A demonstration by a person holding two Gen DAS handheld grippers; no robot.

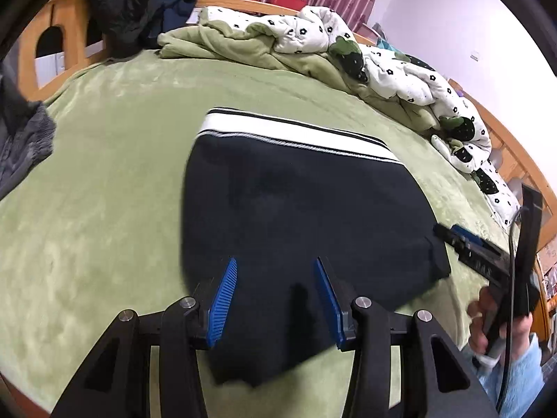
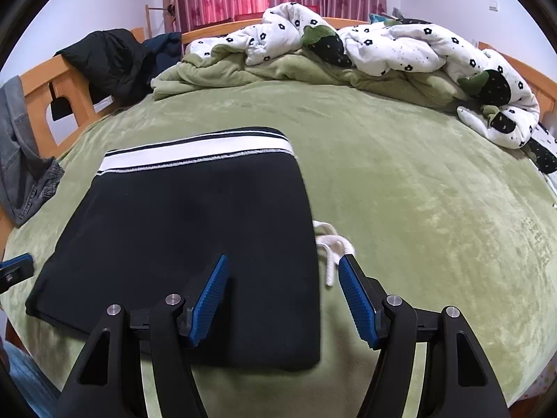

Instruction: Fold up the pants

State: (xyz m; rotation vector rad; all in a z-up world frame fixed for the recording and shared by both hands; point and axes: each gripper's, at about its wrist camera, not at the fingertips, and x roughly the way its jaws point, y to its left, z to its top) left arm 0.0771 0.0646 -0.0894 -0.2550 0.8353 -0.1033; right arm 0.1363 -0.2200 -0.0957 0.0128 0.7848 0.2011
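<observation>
Wide green plush bedspread (image 2: 400,181) bearing folded black knit pants (image 2: 195,230) with white striped waistband (image 2: 195,151) farthest from the cameras, white drawstring cord (image 2: 330,247) at their right edge; left gripper (image 1: 275,275) and right gripper (image 2: 282,275) both spread wide, holding nothing.

Left gripper (image 1: 275,271) held low, fingers (image 1: 224,299) spread wide, gripping nothing. Right gripper (image 2: 282,268) likewise agape, empty. Person's right hand (image 1: 494,324) wrapped round its handle.
</observation>
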